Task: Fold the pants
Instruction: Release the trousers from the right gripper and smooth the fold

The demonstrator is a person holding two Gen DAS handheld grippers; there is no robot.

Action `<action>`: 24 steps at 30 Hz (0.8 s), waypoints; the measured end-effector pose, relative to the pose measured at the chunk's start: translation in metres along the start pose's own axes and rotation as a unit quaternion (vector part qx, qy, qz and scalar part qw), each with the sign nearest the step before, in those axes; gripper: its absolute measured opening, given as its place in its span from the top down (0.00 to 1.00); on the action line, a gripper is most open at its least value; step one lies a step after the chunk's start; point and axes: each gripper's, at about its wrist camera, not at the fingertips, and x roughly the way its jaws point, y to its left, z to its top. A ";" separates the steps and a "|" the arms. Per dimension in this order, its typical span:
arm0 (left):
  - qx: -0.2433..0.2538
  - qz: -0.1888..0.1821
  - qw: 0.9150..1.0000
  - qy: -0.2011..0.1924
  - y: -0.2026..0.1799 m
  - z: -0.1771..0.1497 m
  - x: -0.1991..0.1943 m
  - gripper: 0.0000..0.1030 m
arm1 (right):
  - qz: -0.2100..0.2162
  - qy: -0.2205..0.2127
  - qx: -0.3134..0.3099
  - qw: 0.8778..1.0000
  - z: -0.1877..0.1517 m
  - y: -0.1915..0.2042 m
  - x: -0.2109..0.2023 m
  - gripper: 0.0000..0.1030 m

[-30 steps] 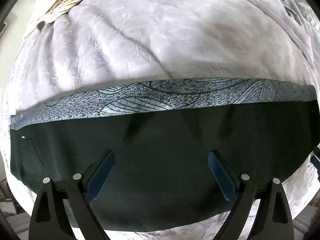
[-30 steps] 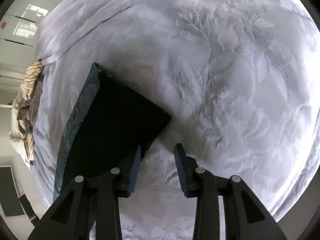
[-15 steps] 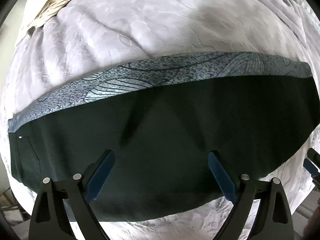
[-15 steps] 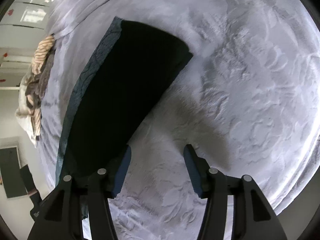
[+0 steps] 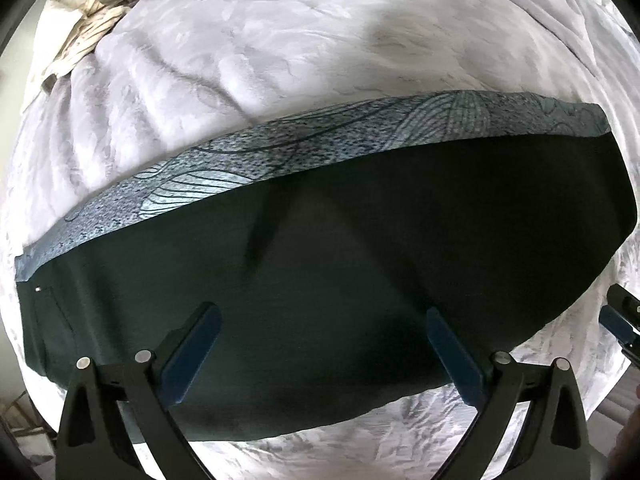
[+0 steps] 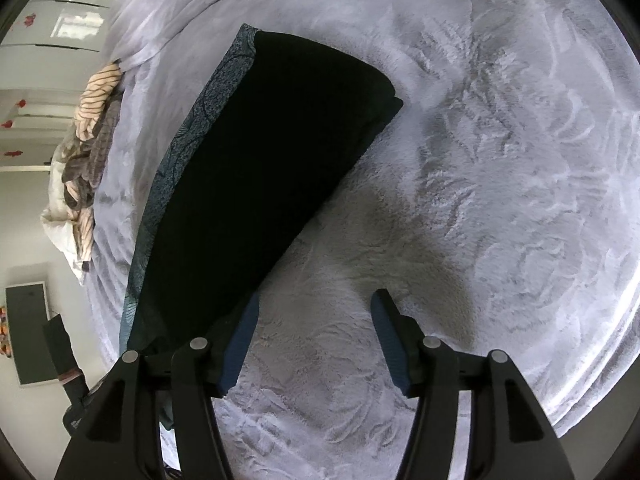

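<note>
Dark green pants (image 5: 360, 272) lie folded lengthwise in a long flat strip on the pale bedspread (image 5: 280, 60), with a blue-grey patterned band (image 5: 320, 144) along the far edge. My left gripper (image 5: 320, 344) is open and empty, hovering above the strip's near side. In the right wrist view the pants (image 6: 260, 184) run from lower left to the upper middle. My right gripper (image 6: 314, 338) is open and empty over bare bedspread, just right of the pants' near end. Its fingertip also shows in the left wrist view (image 5: 616, 324) at the right edge.
A crumpled pile of striped and white clothes (image 6: 88, 152) lies at the far left of the bed; it also shows in the left wrist view (image 5: 92, 20). A rumpled fold of the bedspread (image 6: 180, 12) lies beyond the pants. A wall and a dark panel (image 6: 28, 332) stand past the bed's left edge.
The right gripper has opened wider and pulled back and up from the pants' end, so more of the strip shows. The left view has shifted slightly; the pants lie as before.
</note>
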 end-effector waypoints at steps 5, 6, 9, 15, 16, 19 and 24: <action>0.005 0.000 1.000 0.001 -0.016 0.000 -0.002 0.00 | 0.015 -0.001 0.004 1.000 0.002 -0.002 0.001 0.39; 0.005 -0.001 1.000 0.002 -0.020 0.002 -0.002 0.00 | 0.020 -0.002 0.005 1.000 0.003 -0.003 0.001 0.39; 0.004 -0.006 1.000 0.001 -0.033 0.006 -0.007 0.00 | 0.038 -0.007 0.003 0.999 0.006 -0.003 0.000 0.39; 0.009 -0.028 0.999 -0.015 -0.070 0.022 -0.021 0.00 | 0.088 -0.029 0.009 0.996 0.020 -0.005 -0.001 0.39; 0.012 -0.031 0.999 -0.016 -0.079 0.024 -0.020 0.00 | 0.090 -0.031 0.014 0.995 0.022 -0.006 0.000 0.39; 0.023 -0.025 0.999 -0.009 -0.100 0.026 -0.009 0.00 | 0.104 -0.031 0.035 0.993 0.026 -0.014 0.006 0.39; 0.015 -0.031 0.999 -0.008 -0.113 0.028 0.002 0.00 | 0.125 -0.034 0.032 0.991 0.030 -0.022 0.012 0.36</action>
